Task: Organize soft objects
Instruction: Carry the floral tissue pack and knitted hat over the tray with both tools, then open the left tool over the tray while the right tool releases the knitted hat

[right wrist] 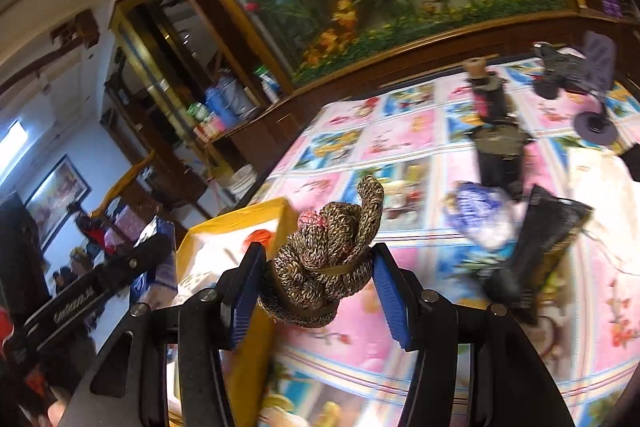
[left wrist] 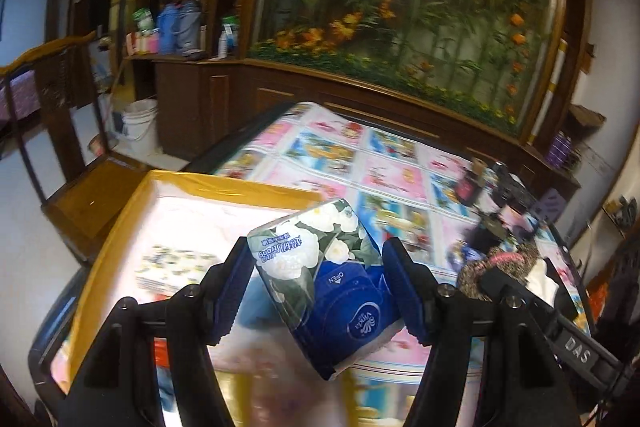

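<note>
The tissue pack point(left wrist: 332, 287), blue with white flowers printed on it, sits tilted between the blue pads of the left claw point(left wrist: 320, 291), which pinches it by its two sides. It hangs above the near right corner of the yellow box point(left wrist: 120, 227), over the box's right wall. Inside the box, left of the pack, lies a flat patterned packet point(left wrist: 176, 267) on the white lining.

The knitted bundle point(right wrist: 332, 259), brown and tan yarn rolled up with a band around it and a bit of pink showing at the top, is pinched between the pads of the right claw point(right wrist: 320, 287). It is held just to the right of the yellow box's point(right wrist: 240, 227) corner, above the bed cover.

The box rests on a bed point(left wrist: 380, 163) spread with a pink and blue picture-patterned cover. Beyond the box, toward the bed's far right side, lie a blue and white plastic bag point(right wrist: 480, 215), a dark flat packet point(right wrist: 536, 251) and a dark bottle-like thing point(right wrist: 496, 131); all are blurred. A white cloth point(right wrist: 600, 195) lies at the bed's right edge.

Behind the bed stands a dark wooden cabinet with a large flower picture point(left wrist: 400, 7) set into it. Left of the picture, a shelf carries blue jugs point(left wrist: 180, 23), and a white bucket point(left wrist: 140, 123) stands on the floor below.
</note>
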### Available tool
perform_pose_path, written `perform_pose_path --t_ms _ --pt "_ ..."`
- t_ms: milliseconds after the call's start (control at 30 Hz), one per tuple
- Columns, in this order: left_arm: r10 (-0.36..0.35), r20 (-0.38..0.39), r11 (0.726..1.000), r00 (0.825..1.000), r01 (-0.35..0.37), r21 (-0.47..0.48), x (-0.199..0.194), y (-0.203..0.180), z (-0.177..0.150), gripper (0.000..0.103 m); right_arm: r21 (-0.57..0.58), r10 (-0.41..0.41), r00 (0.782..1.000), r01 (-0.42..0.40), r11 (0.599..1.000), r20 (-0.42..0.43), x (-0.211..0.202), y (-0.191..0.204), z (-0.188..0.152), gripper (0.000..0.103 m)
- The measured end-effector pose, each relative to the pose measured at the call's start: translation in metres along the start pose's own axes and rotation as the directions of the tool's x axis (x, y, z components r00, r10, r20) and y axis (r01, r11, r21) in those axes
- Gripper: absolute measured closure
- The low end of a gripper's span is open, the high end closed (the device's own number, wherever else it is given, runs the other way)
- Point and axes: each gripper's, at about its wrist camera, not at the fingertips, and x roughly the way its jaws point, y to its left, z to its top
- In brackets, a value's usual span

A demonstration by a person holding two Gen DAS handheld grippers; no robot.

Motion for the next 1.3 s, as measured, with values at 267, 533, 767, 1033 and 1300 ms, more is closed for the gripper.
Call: perform_pose_path --t_ms 267,533,767,1033,1300 --pt "0.094 -0.112 0.993 0.989 -0.101 -0.066 0.032 0.074 0.017 0.037 -0.093 0.018 0.990 -0.031 0.995 -0.141 0.063 0.070 0.004 0.044" --pt "0.092 -0.223 0.984 0.971 -0.122 -0.127 0.065 0.108 0.008 0.037 -0.143 -0.052 0.954 0.009 0.990 -0.296 0.140 0.110 0.010 0.044" --pt "0.087 -0.249 0.981 0.965 -0.127 -0.149 0.076 0.120 -0.002 0.037 -0.168 -0.094 0.938 0.038 0.985 -0.335 0.173 0.117 0.013 0.044" --pt "0.076 -0.261 0.978 0.962 -0.123 -0.168 0.082 0.126 -0.008 0.037 -0.148 -0.104 0.926 0.053 0.988 -0.362 0.195 0.113 0.003 0.043" --pt "0.063 -0.264 0.983 0.962 -0.106 -0.151 0.080 0.118 -0.006 0.028 -0.102 -0.066 0.929 0.031 0.994 -0.364 0.191 0.108 0.005 0.040"
